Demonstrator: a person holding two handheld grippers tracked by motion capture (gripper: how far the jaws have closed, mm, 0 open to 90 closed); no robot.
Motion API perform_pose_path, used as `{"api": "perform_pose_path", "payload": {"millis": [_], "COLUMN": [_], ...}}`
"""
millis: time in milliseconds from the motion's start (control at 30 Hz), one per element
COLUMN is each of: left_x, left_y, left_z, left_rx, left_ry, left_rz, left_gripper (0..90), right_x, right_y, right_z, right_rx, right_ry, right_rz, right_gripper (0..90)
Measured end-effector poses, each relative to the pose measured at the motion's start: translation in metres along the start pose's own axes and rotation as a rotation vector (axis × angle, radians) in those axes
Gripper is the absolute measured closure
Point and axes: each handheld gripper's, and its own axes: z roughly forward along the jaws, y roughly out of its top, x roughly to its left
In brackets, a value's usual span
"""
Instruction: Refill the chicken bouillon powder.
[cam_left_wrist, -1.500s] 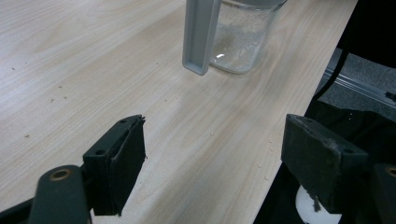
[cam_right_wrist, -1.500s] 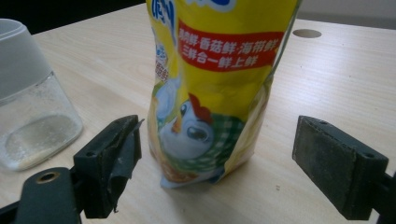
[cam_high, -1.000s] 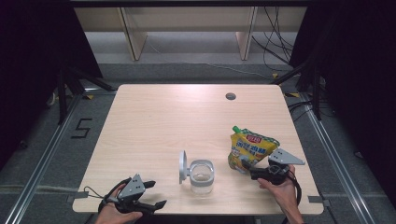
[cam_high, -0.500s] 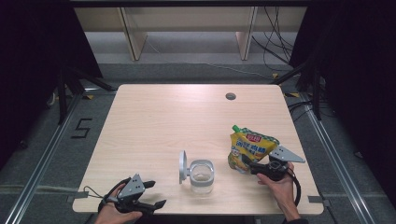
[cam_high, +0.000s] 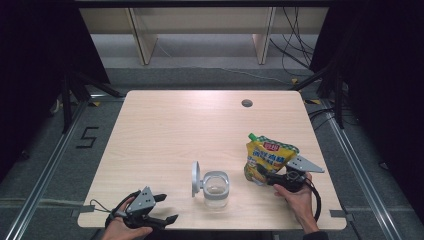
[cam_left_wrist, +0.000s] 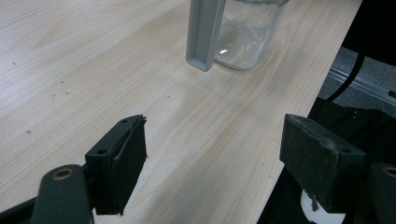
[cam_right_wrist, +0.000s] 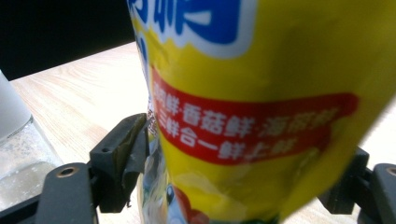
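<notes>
Gripping the yellow pouch (cam_high: 269, 159), right gripper (cam_high: 274, 179) has its fingers clamped on it; left gripper (cam_high: 162, 209) fingers apart near the jar (cam_high: 216, 189).

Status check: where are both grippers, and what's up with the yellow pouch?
Left gripper open, idle at the near table edge. Right gripper shut on yellow pouch, pouch upright. Glass jar, lid open, stands beside it; nothing between.

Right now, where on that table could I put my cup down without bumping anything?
The far half of the table is bare, up to the small hole. The left side, beyond the left tool, is free too. It is crowded near the front edge: the jar, the yellow pouch and the right tool.
</notes>
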Motion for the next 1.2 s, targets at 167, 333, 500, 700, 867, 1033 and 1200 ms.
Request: {"api": "perform_pose_path", "payload": {"millis": [167, 333, 500, 700, 867, 1033, 1200], "left_x": [-0.002, -0.001, -0.002, -0.002, -0.001, -0.001, -0.003], "left_y": [-0.001, -0.001, -0.001, -0.001, -0.001, -0.001, -0.001], "left_z": [0.002, 0.002, 0.002, 0.002, 0.001, 0.002, 0.001], "left_rx": [-0.021, -0.018, -0.015, -0.014, -0.002, -0.006, -0.031], "left_ry": [-0.006, -0.006, -0.010, -0.011, -0.003, -0.007, -0.010], "left_rz": [-0.008, -0.001, -0.008, -0.002, 0.012, 0.012, -0.009], "left_gripper": [22.2, 22.2, 22.2, 22.2, 22.3, 22.3, 22.4], "right_x": [0.001, 0.001, 0.001, 0.001, 0.001, 0.008, 0.010], "right_y": [-0.001, -0.001, -0.001, -0.001, 0.001, 0.003, 0.006], "right_z": [0.004, 0.010, 0.013, 0.016, 0.014, 0.015, 0.017], "right_rx": [-0.021, -0.057, -0.065, -0.089, -0.067, -0.040, -0.065], "right_ry": [0.030, 0.038, 0.051, 0.035, 0.048, 0.037, 0.021], "right_rz": [0.019, -0.013, 0.015, 0.028, 0.038, 0.019, -0.009], "right_gripper": [26.5, 28.6, 28.8, 29.8, 41.7, 48.6, 50.7]}}
